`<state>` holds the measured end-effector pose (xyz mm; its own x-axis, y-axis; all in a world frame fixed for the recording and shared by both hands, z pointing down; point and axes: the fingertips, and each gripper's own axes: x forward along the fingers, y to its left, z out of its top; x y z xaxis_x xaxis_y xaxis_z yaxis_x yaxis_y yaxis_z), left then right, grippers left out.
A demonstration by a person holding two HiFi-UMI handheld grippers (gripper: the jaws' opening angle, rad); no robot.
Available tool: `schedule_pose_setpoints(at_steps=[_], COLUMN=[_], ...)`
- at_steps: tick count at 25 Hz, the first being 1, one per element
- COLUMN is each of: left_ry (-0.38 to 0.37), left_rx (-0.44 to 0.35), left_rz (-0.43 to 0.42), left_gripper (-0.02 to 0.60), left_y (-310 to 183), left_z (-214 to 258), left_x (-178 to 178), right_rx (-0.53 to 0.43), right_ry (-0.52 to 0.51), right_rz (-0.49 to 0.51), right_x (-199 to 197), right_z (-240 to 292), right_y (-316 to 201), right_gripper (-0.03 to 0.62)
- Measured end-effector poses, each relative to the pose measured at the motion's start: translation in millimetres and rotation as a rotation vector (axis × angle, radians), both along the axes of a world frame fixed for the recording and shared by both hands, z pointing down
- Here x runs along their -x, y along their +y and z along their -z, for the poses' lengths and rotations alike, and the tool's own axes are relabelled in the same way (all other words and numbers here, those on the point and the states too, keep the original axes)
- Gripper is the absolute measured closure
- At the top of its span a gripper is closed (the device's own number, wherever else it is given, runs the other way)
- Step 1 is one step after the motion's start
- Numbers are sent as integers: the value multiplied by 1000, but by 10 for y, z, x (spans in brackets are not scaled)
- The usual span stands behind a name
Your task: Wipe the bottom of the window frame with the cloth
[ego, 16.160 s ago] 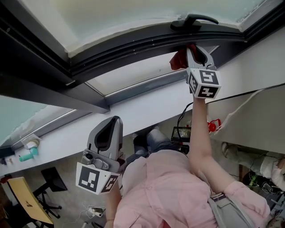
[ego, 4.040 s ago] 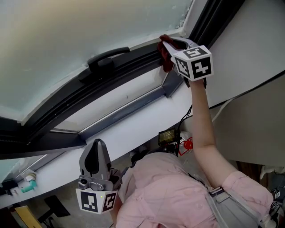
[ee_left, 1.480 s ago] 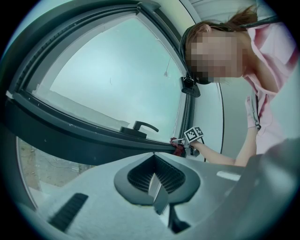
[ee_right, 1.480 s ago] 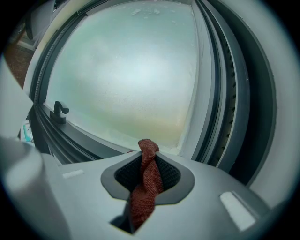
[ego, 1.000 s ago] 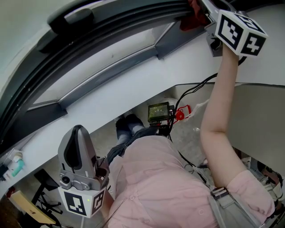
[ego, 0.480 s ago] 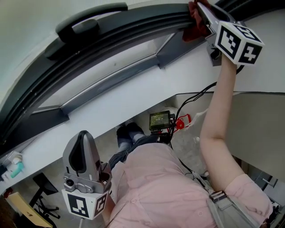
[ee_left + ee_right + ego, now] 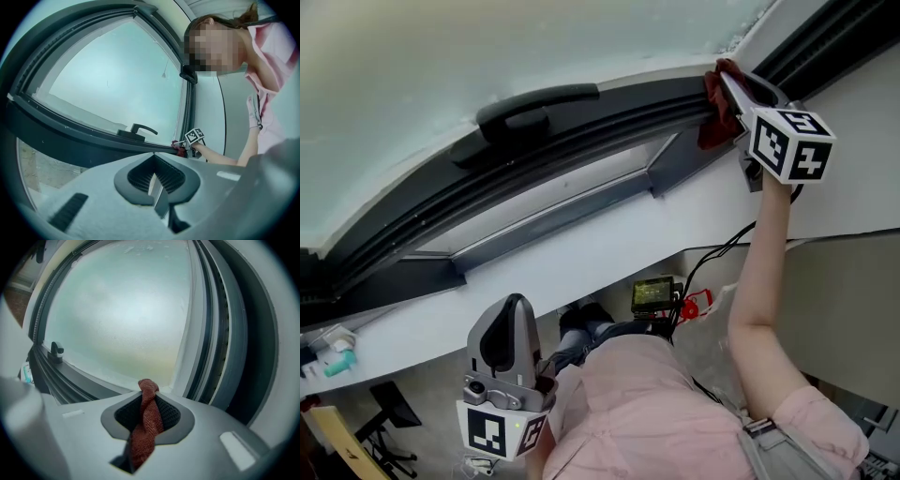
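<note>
Now, one red cloth (image 7: 143, 437), clenched in the right gripper's (image 7: 147, 401) fingers, sits at the window frame's (image 7: 609, 112) bottom corner. The left gripper's (image 7: 157, 180) fingers are closed and empty, and only its own view shows that.

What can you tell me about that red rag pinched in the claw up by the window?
The rust-red woven cloth looks coarse, like a knitted or waffle fabric. It is bunched and twisted into a rope-like strand, clamped between the jaws of the right claw. One rounded end pokes out ahead of them and a fold hangs below. It sits at the right-hand end of the dark grey window frame, seemingly pressed against it near the corner.
</note>
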<state>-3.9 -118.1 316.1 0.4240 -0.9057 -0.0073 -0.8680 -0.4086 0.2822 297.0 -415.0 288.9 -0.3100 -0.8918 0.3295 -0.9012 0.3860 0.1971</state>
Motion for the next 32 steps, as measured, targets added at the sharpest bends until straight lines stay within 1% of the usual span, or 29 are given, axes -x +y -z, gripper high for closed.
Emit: schedule_pose_setpoints(at_steps=[4, 9, 14, 16, 22, 26, 27, 29, 32], left_ry=[-3, 0, 2, -1, -6, -2, -1, -2, -1], left_rx=[-3, -10, -38, -40, -39, -41, -44, -49, -57], left_rz=[11, 20, 45, 52, 62, 50, 49, 51, 49], left_gripper=[581, 581, 581, 581, 581, 581, 581, 581, 581], left_y=[-40, -35, 3, 47, 149, 199, 212, 239, 271], left_z=[-4, 30, 61, 64, 71, 86, 94, 109, 133], left_x=[-23, -63, -41, -31, -28, -50, -50, -36, -11], right_rx=[-8, -27, -93, -115, -175, -221, -243, -282, -285], right_ry=[43, 142, 283, 306, 270, 271, 244, 145, -1], right_rz=[-33, -101, -140, -143, -143, -126, -118, -95, -47], right_x=[-4, -34, 40, 75, 66, 90, 108, 173, 317], right_z=[5, -15, 33, 43, 86, 119, 160, 248, 291], right_y=[-22, -21, -60, -56, -3, 189, 275, 474, 744], right_gripper=[529, 530, 534, 537, 533, 525, 525, 525, 526])
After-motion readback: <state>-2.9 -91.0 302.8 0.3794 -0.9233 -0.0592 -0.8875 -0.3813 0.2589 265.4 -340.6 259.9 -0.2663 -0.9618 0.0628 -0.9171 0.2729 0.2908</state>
